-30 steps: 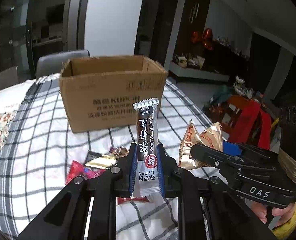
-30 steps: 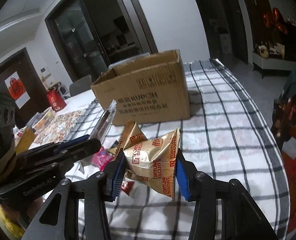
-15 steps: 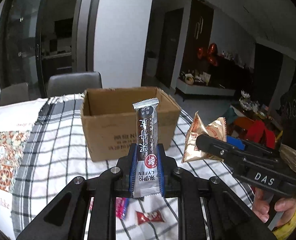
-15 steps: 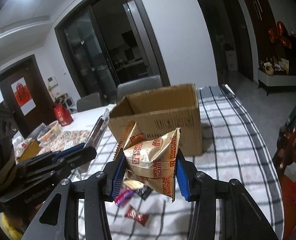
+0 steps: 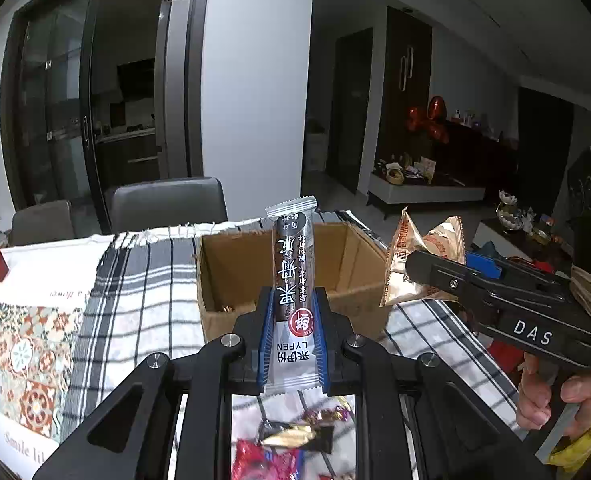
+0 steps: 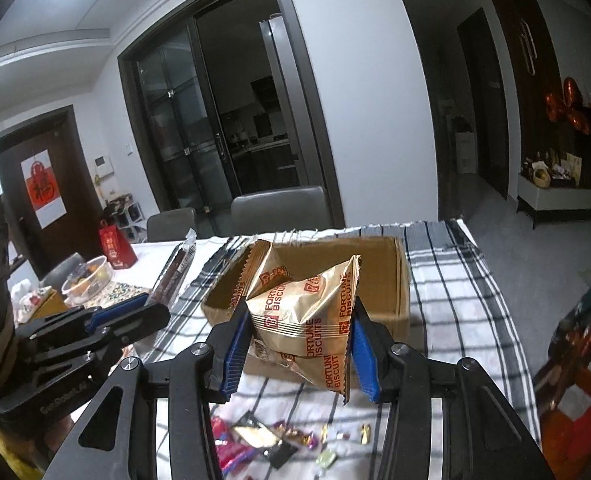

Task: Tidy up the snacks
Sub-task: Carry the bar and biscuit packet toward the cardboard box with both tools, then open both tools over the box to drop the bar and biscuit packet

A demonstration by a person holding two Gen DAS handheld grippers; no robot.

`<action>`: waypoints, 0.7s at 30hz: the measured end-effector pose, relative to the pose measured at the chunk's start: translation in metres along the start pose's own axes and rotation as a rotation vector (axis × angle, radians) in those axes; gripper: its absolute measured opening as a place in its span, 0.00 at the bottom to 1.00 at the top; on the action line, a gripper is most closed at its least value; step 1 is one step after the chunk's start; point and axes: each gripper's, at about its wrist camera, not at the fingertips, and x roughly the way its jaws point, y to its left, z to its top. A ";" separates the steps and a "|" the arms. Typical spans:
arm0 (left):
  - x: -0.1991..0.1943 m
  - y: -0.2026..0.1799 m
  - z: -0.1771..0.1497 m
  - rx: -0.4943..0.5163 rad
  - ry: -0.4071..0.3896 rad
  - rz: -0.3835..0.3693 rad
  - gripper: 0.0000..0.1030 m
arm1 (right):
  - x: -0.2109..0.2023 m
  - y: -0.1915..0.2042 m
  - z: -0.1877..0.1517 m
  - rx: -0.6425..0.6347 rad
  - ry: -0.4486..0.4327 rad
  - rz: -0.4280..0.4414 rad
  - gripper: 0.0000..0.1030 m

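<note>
My left gripper [image 5: 292,336] is shut on a long dark snack bar [image 5: 291,272], held upright in front of the open cardboard box [image 5: 231,320]. My right gripper [image 6: 295,344] is shut on gold Fortune Biscuits packets [image 6: 303,312], held above the table before the same box [image 6: 401,280]. Each gripper shows in the other view: the right gripper [image 5: 411,266] with gold packets [image 5: 403,264] at right, the left gripper [image 6: 155,308] with the bar [image 6: 175,272] at left. Several loose wrapped snacks [image 6: 263,440] lie on the checked cloth below, also in the left wrist view [image 5: 291,436].
The table carries a black-and-white checked cloth [image 6: 455,300] and a patterned mat [image 5: 19,360]. A red gift bag [image 6: 115,246] and a clear tub [image 6: 87,276] stand at the left. Grey chairs [image 5: 167,202] stand behind the table. The table's right edge drops to the floor.
Both grippers have risen with their snacks and tilted up, so the box's open top and inside now show. The loose snacks on the cloth sit lower in view.
</note>
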 end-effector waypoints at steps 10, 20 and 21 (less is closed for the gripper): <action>0.043 0.014 0.025 0.010 0.019 0.000 0.19 | 0.041 -0.012 0.025 -0.018 0.012 -0.005 0.46; 0.090 0.026 0.037 0.003 0.063 0.013 0.19 | 0.085 -0.022 0.028 -0.031 0.058 -0.016 0.46; 0.095 0.026 0.038 0.007 0.069 0.014 0.20 | 0.090 -0.023 0.029 -0.028 0.064 -0.018 0.47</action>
